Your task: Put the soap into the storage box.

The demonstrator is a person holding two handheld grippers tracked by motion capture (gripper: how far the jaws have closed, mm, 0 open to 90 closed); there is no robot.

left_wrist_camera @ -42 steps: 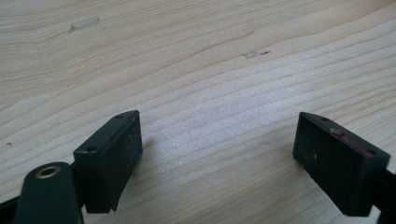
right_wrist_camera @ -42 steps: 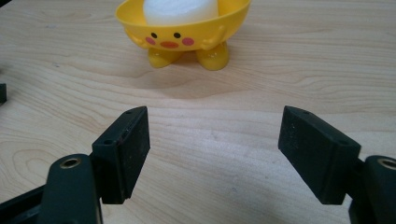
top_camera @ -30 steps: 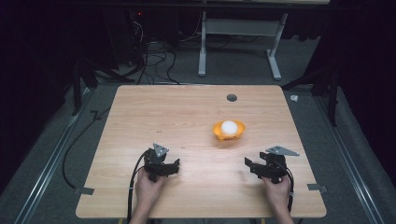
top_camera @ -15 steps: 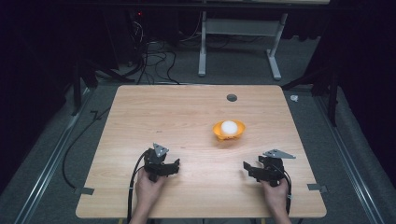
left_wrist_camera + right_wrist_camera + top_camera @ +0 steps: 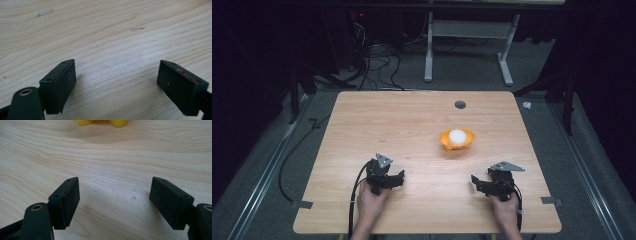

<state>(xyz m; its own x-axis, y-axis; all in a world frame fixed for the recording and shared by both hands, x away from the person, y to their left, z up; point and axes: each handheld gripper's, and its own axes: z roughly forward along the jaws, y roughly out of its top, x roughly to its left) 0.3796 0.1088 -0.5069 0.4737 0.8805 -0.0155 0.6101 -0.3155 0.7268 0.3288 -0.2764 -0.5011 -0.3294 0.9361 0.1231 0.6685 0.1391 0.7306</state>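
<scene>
Wooden bench [image 5: 412, 130], seen from the high view, carrying an orange bowl [image 5: 457, 140] right of centre, nearer the right edge than the left. A white ball [image 5: 457, 135] sits inside the bowl. Left gripper [image 5: 387, 180] and right gripper [image 5: 478, 184] rest near the front edge, well apart from each other and from the bowl. Judged step: approach not yet begun, both hands at rest. The next move calls for one gripper, probably the right as the nearer, to travel forward to the bowl. Both pairs of jaws stand wide open over bare wood, holding nothing; the right gripper view shows the bowl's yellow-orange base [image 5: 102, 122] ahead.
</scene>
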